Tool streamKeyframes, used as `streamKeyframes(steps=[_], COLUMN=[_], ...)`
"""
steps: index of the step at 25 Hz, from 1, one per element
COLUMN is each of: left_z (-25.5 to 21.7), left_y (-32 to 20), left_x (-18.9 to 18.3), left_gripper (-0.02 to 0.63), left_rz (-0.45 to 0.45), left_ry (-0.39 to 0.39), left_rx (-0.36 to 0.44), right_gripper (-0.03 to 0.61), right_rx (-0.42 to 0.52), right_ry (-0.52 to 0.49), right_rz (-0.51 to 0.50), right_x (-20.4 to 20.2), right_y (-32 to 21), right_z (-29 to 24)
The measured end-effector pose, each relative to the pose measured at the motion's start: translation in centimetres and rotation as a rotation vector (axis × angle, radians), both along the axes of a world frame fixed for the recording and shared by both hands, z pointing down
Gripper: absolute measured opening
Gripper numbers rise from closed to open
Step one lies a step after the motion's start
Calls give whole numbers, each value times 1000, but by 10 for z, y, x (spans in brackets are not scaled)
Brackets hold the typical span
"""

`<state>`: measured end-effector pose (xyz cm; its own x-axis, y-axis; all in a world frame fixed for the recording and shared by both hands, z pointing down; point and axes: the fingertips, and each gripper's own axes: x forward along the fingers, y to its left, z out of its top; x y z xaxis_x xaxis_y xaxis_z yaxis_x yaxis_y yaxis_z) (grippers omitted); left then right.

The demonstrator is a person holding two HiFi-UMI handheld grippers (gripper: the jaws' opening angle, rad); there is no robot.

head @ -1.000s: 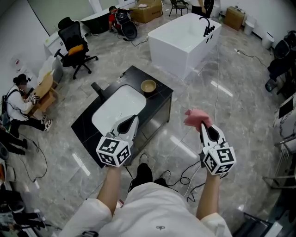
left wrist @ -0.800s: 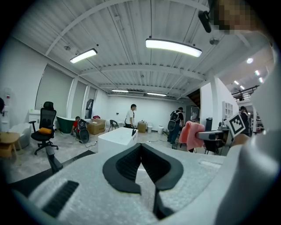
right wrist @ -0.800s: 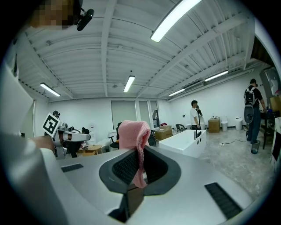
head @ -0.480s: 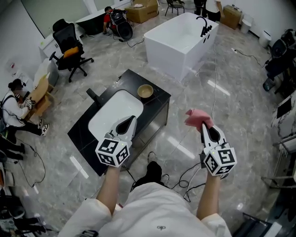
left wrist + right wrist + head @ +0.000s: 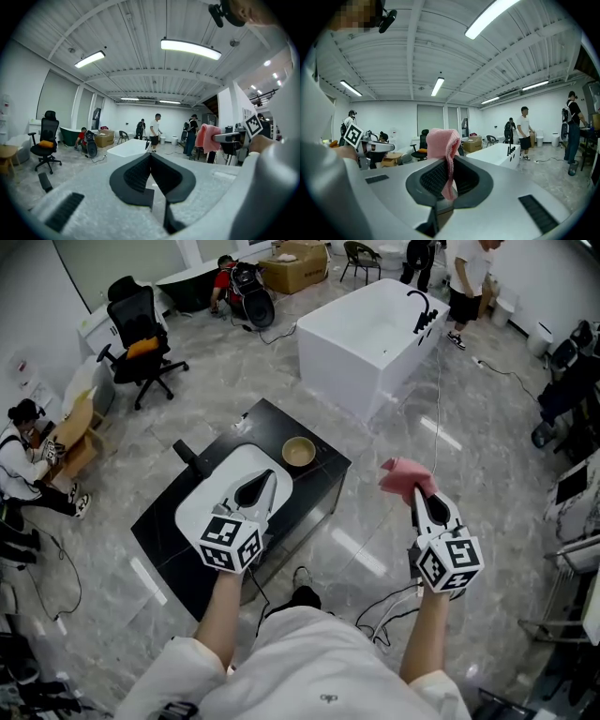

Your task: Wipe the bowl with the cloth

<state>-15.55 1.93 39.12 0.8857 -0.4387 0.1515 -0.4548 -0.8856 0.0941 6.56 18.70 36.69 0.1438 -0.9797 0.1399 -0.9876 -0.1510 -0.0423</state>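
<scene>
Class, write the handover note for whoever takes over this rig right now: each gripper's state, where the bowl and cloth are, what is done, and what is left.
Grippers: the left gripper is shut and empty. In the head view it shows in front of the white sink. The right gripper is shut on the pink cloth, held in the air to the right of the black counter.
Things: the tan bowl stands upright on the counter beside the sink, and neither gripper touches it.
Done: the cloth is in hand.
Left: bring the cloth to the bowl, perhaps steady the bowl with the left gripper, and wipe it.
</scene>
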Motion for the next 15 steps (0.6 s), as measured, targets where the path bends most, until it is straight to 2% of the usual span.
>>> streamKeyframes(steps=[9,15], left_z=[-11,-5], left_y=[-80,-109], left_x=[-2,-4], left_gripper=[12,12], left_rz=[-22,-35], left_ry=[12,6], left_rx=[41,29], right_gripper=[15,15], right_rx=[-6,-53], right_ry=[36,8], right_rz=[-6,-17], right_x=[0,1], right_y=[-73,-101], right_z=[-12,4])
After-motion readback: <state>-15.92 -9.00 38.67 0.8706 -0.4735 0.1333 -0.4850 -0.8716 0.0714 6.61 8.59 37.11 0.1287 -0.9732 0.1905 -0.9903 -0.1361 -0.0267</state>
